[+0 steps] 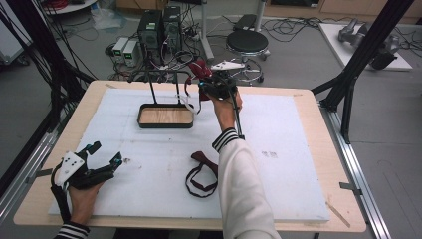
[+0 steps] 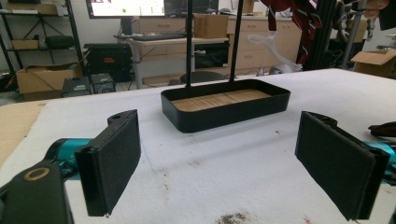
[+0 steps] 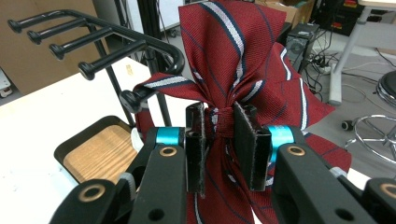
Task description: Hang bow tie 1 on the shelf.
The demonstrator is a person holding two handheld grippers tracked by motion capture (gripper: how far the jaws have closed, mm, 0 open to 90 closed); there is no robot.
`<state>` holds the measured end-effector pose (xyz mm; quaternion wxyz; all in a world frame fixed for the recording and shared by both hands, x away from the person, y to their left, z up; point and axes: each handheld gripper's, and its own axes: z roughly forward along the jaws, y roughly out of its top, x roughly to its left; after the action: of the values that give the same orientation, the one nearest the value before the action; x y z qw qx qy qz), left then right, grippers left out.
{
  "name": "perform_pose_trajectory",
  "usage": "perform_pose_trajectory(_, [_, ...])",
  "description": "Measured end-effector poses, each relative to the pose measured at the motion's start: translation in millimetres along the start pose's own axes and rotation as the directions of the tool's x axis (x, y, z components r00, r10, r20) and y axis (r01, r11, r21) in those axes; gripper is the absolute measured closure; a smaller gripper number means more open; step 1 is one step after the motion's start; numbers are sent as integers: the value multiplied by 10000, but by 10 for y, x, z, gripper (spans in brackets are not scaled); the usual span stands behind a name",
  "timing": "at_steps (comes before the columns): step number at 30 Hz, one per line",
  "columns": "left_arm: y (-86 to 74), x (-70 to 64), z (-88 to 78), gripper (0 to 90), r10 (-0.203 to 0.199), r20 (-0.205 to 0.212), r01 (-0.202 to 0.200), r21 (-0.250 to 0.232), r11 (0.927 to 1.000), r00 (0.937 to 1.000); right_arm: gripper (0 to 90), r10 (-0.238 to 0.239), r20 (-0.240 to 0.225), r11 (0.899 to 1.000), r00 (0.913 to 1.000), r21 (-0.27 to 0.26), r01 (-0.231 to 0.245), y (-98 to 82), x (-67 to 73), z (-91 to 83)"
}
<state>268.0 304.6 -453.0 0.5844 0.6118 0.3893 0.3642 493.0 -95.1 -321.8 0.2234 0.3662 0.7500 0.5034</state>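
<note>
Thing: a dark red striped fabric bow tie is clamped at its knot by the right hand-held gripper, raised beside the black metal pronged rack.
Progress: hanging judged not yet done.
Count: a second tie lies on the worktop.
Left hand-held gripper: jaws apart, empty.

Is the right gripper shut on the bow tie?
Yes: the right gripper pads pinch the bow tie at its knot.
</note>
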Motion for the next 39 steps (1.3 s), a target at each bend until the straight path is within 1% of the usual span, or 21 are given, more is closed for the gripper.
perform_pose_trajectory(7, [-1, 0, 1, 148, -5, -1, 5, -19, 10000, 10000, 747, -31, -9, 9998, 10000, 216, 31, -15, -25, 3])
perform_pose_trajectory(14, [-1, 1, 1, 148, -17, 5, 17, -20, 10000, 10000, 747, 57, 24, 9990, 10000, 440, -58, -42, -54, 28])
perform_pose_trajectory(15, [-1, 1, 1, 148, -10, 3, 10, -19, 10000, 10000, 747, 39, 50, 9982, 10000, 605, -42, -58, -63, 46])
perform_pose_trajectory(21, [0, 2, -1, 148, -11, 10, 11, 1, 10000, 10000, 747, 30, 59, 9959, 10000, 904, -35, -96, -66, 116])
perform_pose_trajectory(29, [0, 3, 0, 148, -43, 18, 43, -26, 10000, 10000, 747, 92, -3, 9916, 10000, 1287, -91, -142, -74, 181])
perform_pose_trajectory(34, [-1, 4, 1, 148, -45, 21, 45, -25, 10000, 10000, 747, 84, -192, 9882, 9998, 1529, -54, -164, -75, 212])
perform_pose_trajectory(39, [-1, 3, -1, 148, -34, 14, 34, -23, 10000, 10000, 746, 58, -282, 9869, 9996, 1611, -12, -170, -72, 222])
